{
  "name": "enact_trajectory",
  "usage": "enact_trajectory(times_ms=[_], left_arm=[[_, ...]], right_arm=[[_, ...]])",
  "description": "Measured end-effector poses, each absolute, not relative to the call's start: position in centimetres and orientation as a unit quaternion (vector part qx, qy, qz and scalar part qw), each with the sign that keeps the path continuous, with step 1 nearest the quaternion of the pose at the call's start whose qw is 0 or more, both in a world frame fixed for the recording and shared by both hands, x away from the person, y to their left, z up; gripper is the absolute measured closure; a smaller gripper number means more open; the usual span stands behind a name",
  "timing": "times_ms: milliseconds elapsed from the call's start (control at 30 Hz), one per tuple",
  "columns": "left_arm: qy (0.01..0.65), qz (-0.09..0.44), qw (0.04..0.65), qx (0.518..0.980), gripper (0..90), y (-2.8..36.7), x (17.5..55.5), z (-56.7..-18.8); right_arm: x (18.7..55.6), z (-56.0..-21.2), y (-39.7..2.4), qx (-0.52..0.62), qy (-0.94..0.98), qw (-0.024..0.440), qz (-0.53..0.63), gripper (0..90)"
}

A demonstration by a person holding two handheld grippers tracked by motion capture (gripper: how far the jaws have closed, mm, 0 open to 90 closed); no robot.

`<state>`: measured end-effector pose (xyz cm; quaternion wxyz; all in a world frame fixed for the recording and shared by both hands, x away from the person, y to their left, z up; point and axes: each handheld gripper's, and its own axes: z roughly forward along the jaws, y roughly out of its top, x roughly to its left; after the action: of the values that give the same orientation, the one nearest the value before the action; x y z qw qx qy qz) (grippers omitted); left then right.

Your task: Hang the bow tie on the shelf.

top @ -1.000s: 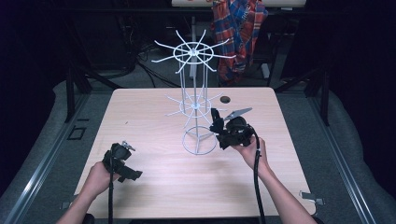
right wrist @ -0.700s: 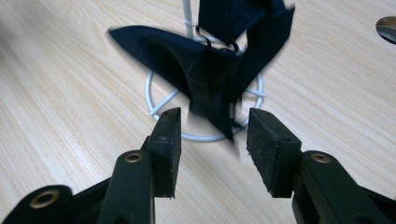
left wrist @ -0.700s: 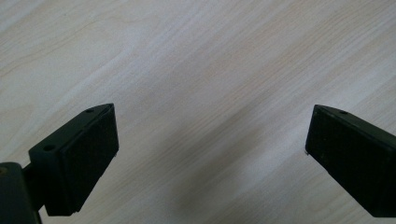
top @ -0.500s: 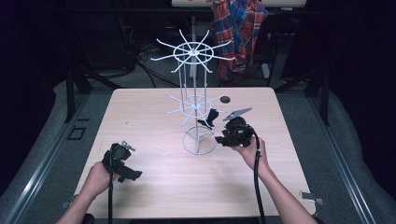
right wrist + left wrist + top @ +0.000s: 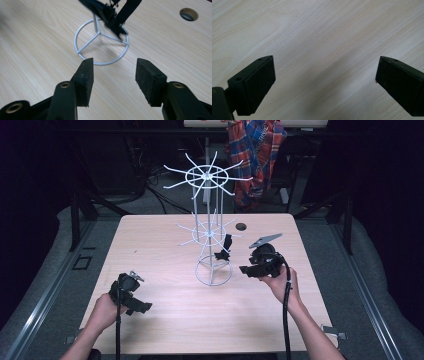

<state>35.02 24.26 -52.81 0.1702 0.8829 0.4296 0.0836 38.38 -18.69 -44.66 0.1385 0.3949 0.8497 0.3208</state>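
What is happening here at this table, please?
A person sits at a wooden table with a hand-held gripper in each hand. A white wire rack stands in the middle, and a small black object hangs from its lower ring of arms. The right hand-held gripper is open and empty, just beside the rack's round base. The left hand-held gripper is open too, low over bare table near the front edge.
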Motion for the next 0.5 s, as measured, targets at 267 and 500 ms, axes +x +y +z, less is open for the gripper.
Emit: enact_trajectory(times_ms=[267, 500], left_arm=[[0.433, 0.086, 0.171, 0.881, 2.7, 24.3, 35.0, -52.8], [0.436, 0.086, 0.172, 0.879, 2.8, 24.3, 35.1, -52.7]], right_arm=[[36.8, -45.2, -21.5, 0.418, 0.85, 0.134, 0.291, 36.6], [35.3, -47.3, -23.7, 0.436, 0.857, 0.127, 0.242, 25.9]])
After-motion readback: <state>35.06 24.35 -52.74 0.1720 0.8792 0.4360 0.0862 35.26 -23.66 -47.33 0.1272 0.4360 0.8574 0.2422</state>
